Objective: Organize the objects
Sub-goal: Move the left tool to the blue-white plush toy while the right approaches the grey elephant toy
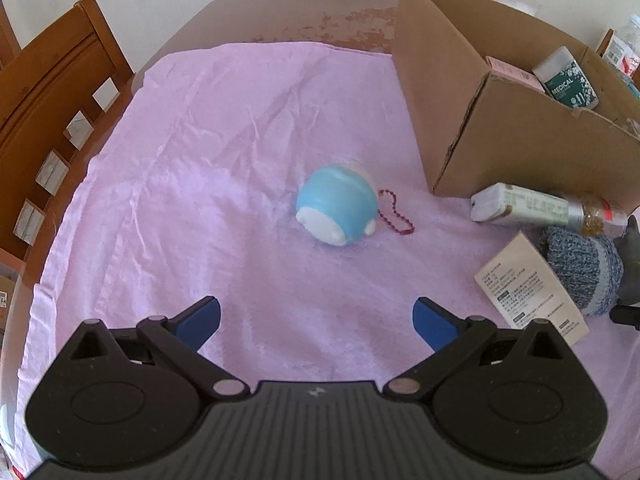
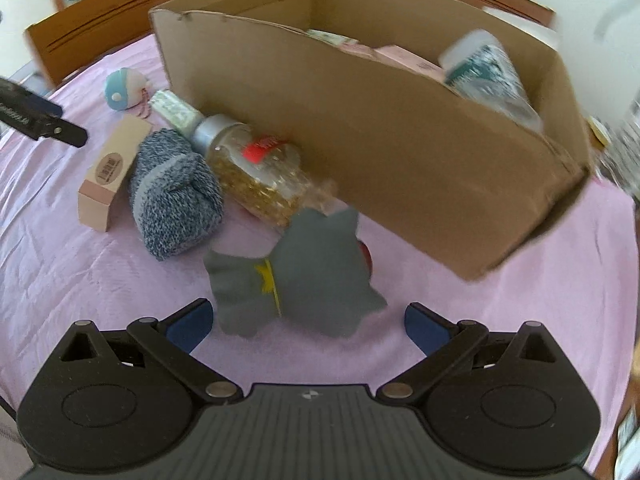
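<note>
Scattered household objects lie on a pink cloth [image 1: 192, 168] that covers a brown table [image 1: 280, 16], beside an open brown cardboard box [image 2: 392, 140].

From the left wrist view, the left gripper [image 1: 316, 322] hangs over bare cloth with its 2 blue-padded fingers spread wide, nothing between them. At 12 o'clock from it sits a round blue-and-white plush toy [image 1: 338, 210] with a dark red bead chain [image 1: 396, 216] trailing at its 3 o'clock side. The box stands at 2 o'clock; a green-and-white bottle marked MEDICAL [image 1: 570, 80] and a pink carton [image 1: 514, 72] rest inside it. At 3 o'clock, near the box's front wall, lie a white rectangular packet [image 1: 520, 206], a beige printed carton [image 1: 532, 288] and a blue-grey knitted sock roll [image 1: 582, 272].

From the right wrist view, the right gripper [image 2: 306, 326] also has its fingers spread apart, empty. A grey felt-like soft toy with a yellow mark [image 2: 296, 276] lies at 12 o'clock, just ahead of the fingers and between them. Behind it, at 11 o'clock, a clear plastic bottle of golden capsules with a silver cap [image 2: 260, 172] lies on its side along the box wall, touching the sock roll. The left gripper's black tip shows at 9 o'clock. Wooden chairs [image 1: 52, 92] stand around the table.
</note>
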Demonstrator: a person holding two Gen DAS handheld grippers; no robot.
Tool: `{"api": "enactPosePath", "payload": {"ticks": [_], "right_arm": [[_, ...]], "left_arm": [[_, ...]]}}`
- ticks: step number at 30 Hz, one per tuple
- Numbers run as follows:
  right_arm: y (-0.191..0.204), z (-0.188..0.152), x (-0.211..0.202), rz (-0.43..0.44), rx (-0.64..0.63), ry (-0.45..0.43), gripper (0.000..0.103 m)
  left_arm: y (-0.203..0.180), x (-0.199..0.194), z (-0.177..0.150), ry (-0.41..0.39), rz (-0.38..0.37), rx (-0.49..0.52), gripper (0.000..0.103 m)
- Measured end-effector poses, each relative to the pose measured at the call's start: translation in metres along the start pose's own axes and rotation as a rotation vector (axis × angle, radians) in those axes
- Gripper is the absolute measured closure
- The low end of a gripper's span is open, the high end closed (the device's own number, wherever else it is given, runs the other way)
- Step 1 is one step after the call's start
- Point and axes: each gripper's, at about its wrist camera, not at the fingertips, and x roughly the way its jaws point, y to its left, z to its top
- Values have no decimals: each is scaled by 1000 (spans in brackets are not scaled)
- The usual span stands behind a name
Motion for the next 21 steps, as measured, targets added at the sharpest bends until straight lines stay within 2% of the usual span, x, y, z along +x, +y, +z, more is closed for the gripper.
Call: {"api": "enactPosePath", "payload": {"ticks": [5, 11, 21], "right_arm": [[-5, 8, 6, 54, -82, -19, 0], [-1, 22, 11, 75, -123, 31, 0], [3, 24, 14, 69, -107, 25, 0]], "left_arm": [[-5, 1, 0, 3, -6, 6, 1], [-11, 3, 2, -4, -19, 51, 1], [-12, 12, 16, -92, -24, 156, 7]]}}
